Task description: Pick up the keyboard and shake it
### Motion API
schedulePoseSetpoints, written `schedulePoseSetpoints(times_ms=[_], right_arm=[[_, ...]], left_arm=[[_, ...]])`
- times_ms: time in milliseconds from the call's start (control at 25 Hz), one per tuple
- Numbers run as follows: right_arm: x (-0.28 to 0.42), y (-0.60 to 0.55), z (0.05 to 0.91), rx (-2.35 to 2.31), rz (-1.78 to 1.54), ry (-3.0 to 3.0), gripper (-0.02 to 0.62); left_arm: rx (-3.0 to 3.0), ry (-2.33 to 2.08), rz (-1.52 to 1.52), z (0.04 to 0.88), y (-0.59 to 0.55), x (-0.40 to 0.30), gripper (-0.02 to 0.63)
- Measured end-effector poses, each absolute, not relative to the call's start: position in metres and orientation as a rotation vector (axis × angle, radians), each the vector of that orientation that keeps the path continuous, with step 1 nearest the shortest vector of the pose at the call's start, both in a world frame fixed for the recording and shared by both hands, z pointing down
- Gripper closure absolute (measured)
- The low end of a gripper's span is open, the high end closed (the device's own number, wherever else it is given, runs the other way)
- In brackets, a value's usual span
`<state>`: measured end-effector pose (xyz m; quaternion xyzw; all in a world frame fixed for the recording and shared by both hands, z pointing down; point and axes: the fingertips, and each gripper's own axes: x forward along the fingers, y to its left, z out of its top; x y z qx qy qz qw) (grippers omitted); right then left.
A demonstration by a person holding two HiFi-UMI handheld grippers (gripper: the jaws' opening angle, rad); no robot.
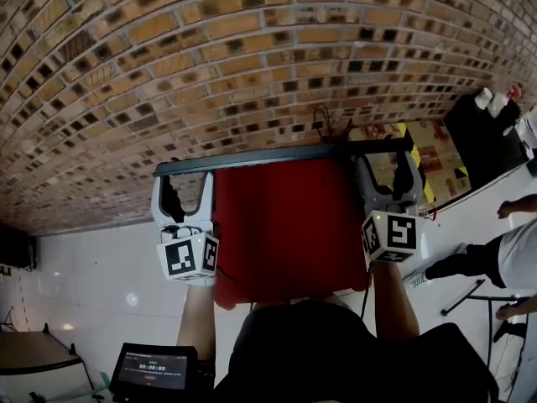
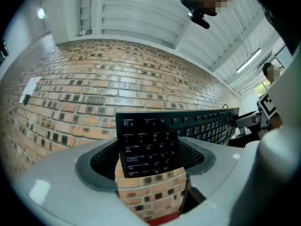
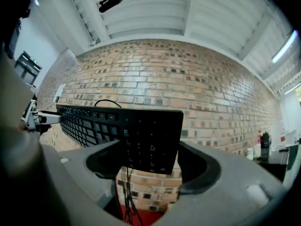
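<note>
Long black plastic keyboard held in air above red table, standing on edge, long axis L–R, keys facing the person. L gripper clamps its L end, R gripper its R end.

The left claw and right claw, held level, both clamp the keyboard.

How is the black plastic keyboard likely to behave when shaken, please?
Probably stiff: the black plastic keyboard spans straight between the left hand-held gripper and the right hand-held gripper without sagging. Likely light, held only by its ends. Its thin black cable hangs loose and may swing.
</note>
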<state>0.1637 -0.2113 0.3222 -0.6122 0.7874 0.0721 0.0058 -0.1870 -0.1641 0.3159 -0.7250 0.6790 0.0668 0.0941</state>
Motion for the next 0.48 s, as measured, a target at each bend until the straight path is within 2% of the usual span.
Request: schedulePoseSetpoints(times_ms=[240,480], right_arm=[[0.159,-0.188,0.256,-1.798,0.475,2.338,0.261],[0.157,-0.19,0.25,-1.76,0.474,2.339,0.261]], left_arm=[[-1.995,1.936,0.375,0.259,-0.136,-0.187,0.202],[-1.956,1.929,0.377,0.247,-0.13,-0.188,0.202]])
